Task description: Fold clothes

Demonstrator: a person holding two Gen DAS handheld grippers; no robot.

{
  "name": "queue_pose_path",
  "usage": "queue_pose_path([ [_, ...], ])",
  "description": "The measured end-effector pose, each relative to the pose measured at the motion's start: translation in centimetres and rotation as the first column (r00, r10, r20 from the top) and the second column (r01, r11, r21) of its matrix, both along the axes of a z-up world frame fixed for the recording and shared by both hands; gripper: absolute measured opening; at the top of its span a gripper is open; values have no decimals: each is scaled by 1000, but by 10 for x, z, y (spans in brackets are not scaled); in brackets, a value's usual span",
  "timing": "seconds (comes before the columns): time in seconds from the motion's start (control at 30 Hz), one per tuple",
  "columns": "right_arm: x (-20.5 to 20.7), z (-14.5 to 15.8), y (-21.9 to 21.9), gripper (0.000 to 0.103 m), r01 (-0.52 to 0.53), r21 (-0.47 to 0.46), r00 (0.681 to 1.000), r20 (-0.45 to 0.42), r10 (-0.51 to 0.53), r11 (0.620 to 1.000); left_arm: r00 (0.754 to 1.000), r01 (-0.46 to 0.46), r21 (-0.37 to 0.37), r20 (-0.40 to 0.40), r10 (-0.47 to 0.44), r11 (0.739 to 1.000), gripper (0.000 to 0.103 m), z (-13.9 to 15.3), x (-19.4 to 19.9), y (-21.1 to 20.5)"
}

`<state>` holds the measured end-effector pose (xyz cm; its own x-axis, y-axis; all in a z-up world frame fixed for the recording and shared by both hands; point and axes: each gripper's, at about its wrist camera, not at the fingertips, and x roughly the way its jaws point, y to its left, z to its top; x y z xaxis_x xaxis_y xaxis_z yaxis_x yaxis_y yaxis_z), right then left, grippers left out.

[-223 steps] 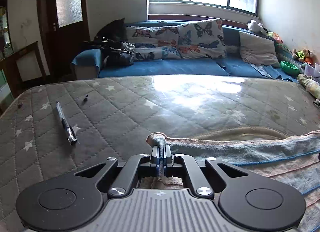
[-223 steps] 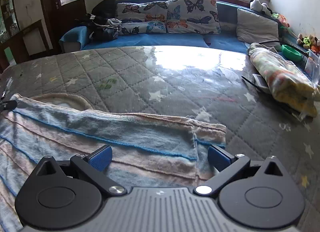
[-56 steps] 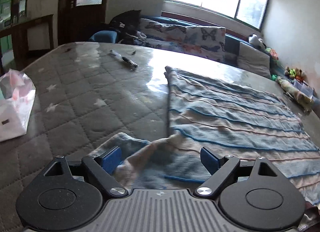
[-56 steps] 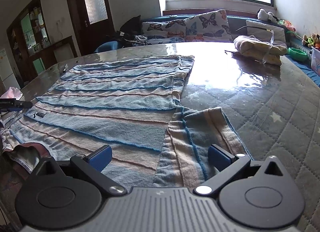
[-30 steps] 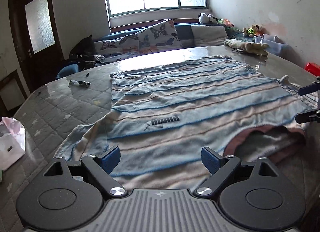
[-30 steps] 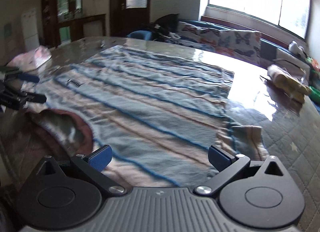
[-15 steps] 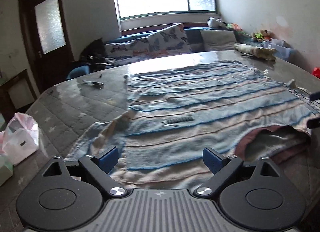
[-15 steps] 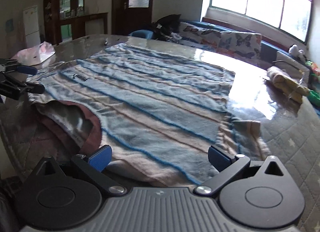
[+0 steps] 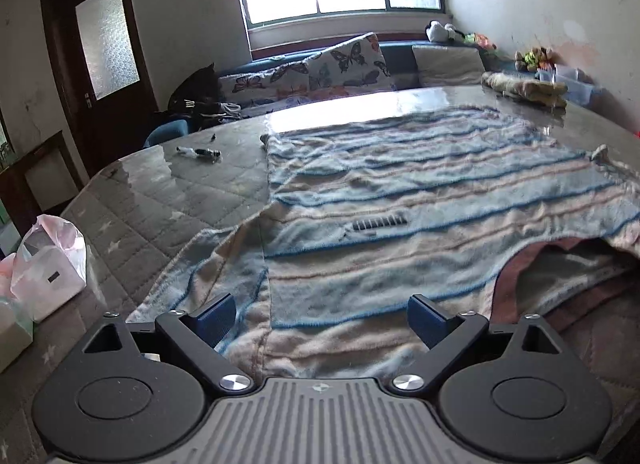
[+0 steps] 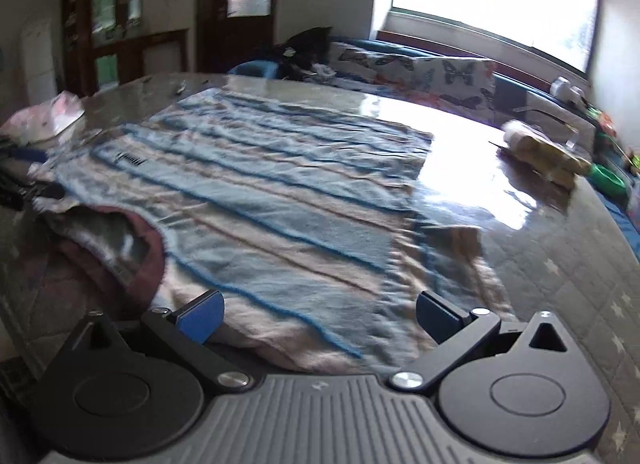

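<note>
The striped shirt (image 9: 420, 200) lies spread flat on the quilted table (image 9: 192, 192), collar end nearest, hem toward the window, so its long axis runs straight away from both tools. The left gripper (image 9: 320, 316) hovers over the near left shoulder and sleeve, the right gripper (image 10: 320, 316) over the near right shoulder; both stand wide apart, holding nothing. Each is equally near its own side.

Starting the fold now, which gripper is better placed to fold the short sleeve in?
Probably left: the left gripper hangs open beside the spread sleeve of the striped shirt.
</note>
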<state>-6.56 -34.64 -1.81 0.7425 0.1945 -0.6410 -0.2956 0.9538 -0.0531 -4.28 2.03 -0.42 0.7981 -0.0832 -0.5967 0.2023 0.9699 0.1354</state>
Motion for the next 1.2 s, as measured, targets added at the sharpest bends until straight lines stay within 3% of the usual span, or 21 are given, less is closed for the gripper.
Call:
queue_pose_path([
  [0.23, 9, 1, -37, 103, 156, 39, 987, 19, -157, 987, 999, 28, -52, 22, -27, 998, 103, 10, 8, -13],
  [0.53, 10, -7, -78, 100, 338, 118, 940, -5, -340, 934, 995, 90, -94, 43, -86, 992, 103, 16, 22, -45],
  [0.97, 0, -12, -91, 67, 417, 195, 907, -23, -421, 888, 989, 141, -113, 53, -135, 984, 103, 22, 30, -74],
  [1.2, -3, -12, -95, 35, 452, 194, 890, -25, -456, 871, 987, 156, -119, 51, -151, 981, 103, 22, 31, -80],
])
